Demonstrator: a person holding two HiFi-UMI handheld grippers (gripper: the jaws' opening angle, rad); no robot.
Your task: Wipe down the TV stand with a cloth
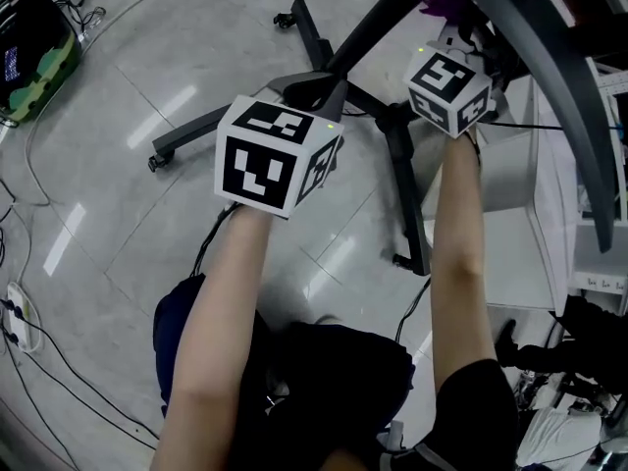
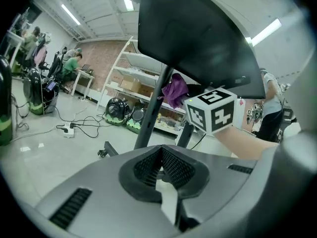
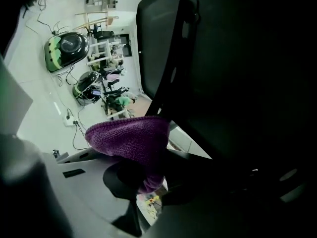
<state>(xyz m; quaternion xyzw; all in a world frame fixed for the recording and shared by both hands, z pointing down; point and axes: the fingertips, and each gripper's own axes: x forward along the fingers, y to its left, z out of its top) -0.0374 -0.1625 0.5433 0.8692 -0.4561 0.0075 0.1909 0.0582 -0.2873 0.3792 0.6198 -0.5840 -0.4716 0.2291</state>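
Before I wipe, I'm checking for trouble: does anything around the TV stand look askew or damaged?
Nothing stands out. The TV stand rests with its legs flat on the floor, the purple cloth is clamped in the right gripper, and the left gripper is shut and empty.

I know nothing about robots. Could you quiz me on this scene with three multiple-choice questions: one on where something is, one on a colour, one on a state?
1. Where is the cloth?
A on the floor
B in the right gripper
C in a bucket

2. What colour is it?
A white
B yellow
C purple

3. How is the stand?
A upright
B tipped over
C in pieces

Answers:
1 B: the right gripper's jaws are shut on the cloth.
2 C: its knit shows purple in both gripper views.
3 A: its post rises straight, with the TV on top.
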